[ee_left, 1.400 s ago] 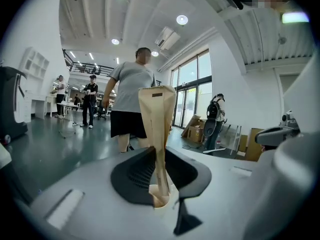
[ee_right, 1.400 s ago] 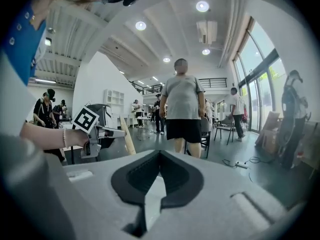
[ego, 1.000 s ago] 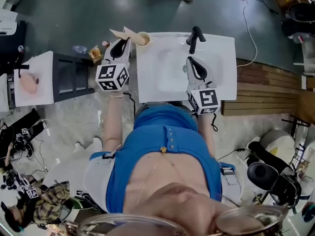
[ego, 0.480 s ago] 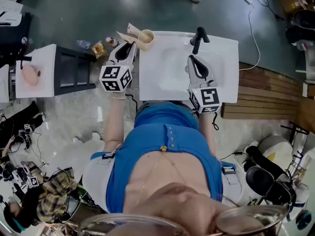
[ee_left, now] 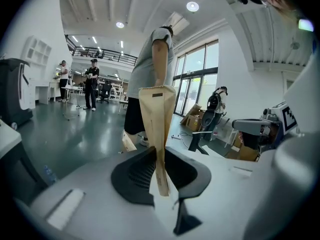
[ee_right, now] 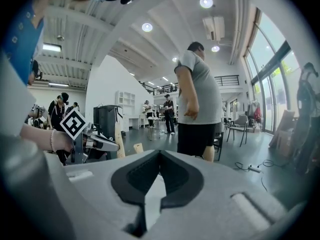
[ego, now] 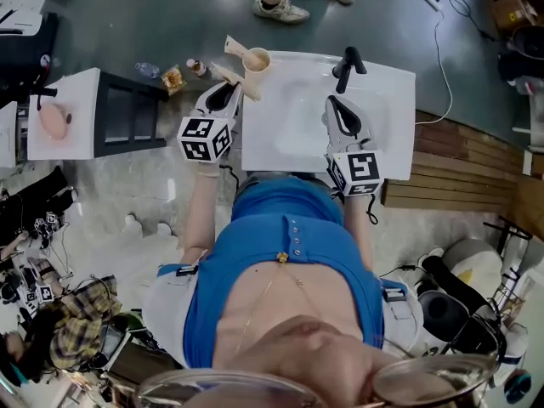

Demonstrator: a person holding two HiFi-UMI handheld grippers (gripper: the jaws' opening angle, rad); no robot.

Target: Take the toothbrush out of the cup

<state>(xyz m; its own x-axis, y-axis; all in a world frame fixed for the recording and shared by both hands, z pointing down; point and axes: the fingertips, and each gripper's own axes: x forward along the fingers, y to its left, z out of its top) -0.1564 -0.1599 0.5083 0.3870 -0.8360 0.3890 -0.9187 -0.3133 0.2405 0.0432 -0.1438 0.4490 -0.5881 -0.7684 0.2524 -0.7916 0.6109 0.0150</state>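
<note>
My left gripper [ego: 229,89] [ee_left: 159,151] is shut on a flat tan paper-wrapped toothbrush [ee_left: 157,116], which stands up out of the jaws. In the head view the toothbrush [ego: 225,70] lies just left of a beige cup [ego: 256,59] on the white sink's [ego: 387,130] far left corner. Another tan packet [ego: 235,46] sticks out beside the cup; whether it is inside the cup I cannot tell. My right gripper [ego: 337,105] [ee_right: 159,154] hovers over the basin near the black faucet [ego: 347,65], its jaw tips together with nothing between them.
A person [ee_left: 152,64] [ee_right: 199,99] stands just beyond the sink, shoes [ego: 285,8] near its far edge. Left of the sink are a black rack [ego: 127,124], small bottles [ego: 174,77] on the floor and a white stand [ego: 81,151]. A wooden platform [ego: 459,155] lies on the right.
My left gripper has sunk a little with the toothbrush still in its jaws. The standing person's feet have come further into the top of the view. My right gripper has stayed put.
</note>
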